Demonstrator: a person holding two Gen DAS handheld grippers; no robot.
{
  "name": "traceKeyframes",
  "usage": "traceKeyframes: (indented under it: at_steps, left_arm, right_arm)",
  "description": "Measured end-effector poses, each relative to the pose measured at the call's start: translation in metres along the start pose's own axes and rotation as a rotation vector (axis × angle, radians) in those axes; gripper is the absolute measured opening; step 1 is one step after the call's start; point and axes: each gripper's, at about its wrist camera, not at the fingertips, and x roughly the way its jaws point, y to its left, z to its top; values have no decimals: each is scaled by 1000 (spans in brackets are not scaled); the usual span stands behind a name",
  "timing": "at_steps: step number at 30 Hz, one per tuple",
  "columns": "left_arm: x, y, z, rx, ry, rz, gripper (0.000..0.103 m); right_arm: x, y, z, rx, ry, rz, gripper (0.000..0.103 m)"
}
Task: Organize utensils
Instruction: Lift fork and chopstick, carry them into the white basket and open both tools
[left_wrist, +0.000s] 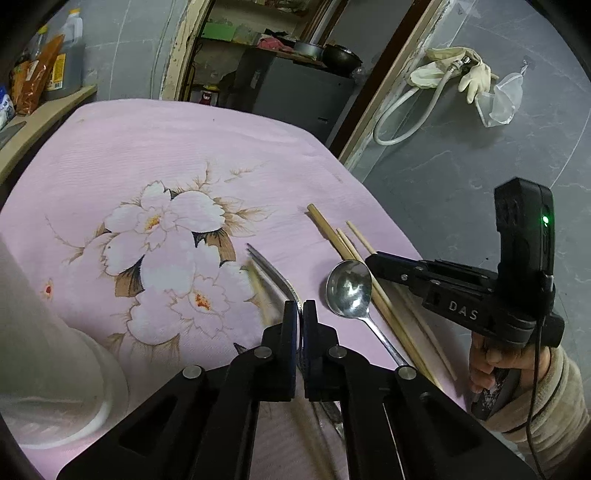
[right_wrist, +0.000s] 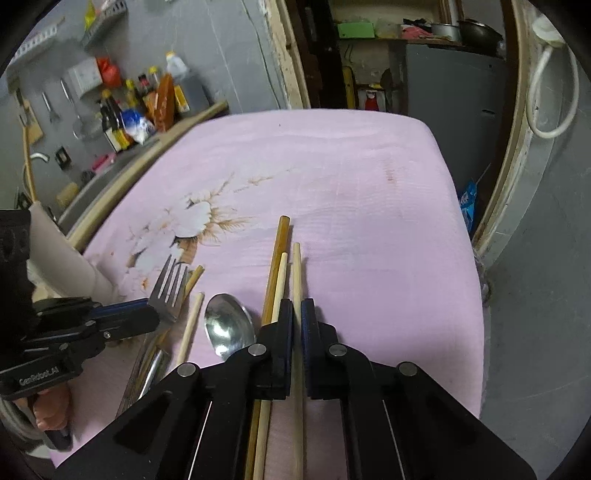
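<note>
My left gripper (left_wrist: 300, 314), nearest the lens, is clamped on the fork (right_wrist: 170, 286), whose tines point to 12 o'clock above the cloth (left_wrist: 147, 147). My right gripper (right_wrist: 297, 314) straddles one pale chopstick (right_wrist: 296, 273); its jaws look nearly closed, though I cannot tell whether they truly pinch the stick.

Progress: early. The spoon (right_wrist: 229, 325) lies bowl-up between the two grippers; two more chopsticks (right_wrist: 277, 266) rest just beside the right gripper at 11 o'clock, and another stick (right_wrist: 190, 328) lies next to the fork. A white holder (left_wrist: 74, 369) at 8 o'clock in the left view is probably the destination; nothing is visibly in it.

Room: the cloth is open toward 12 o'clock. The table's right edge runs close at 3 o'clock of the right gripper. The grippers work near one another.
</note>
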Motion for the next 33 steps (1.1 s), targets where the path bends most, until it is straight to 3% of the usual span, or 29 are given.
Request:
traceKeyframes:
  at_steps: [9,23,33]
  left_arm:
    - [-21,-11,-8,57,-77,1,0]
    - [-81,-52,-41,210,-468,112,0]
    - [-128,-52,-43,216,-651,155,0]
  right_arm:
    - [-38,29,-24,-103,-189,-37,3]
    - [-96,71,-49,-161,-573,-65,3]
    - [-123,102,-36,-165,-734,-8,3]
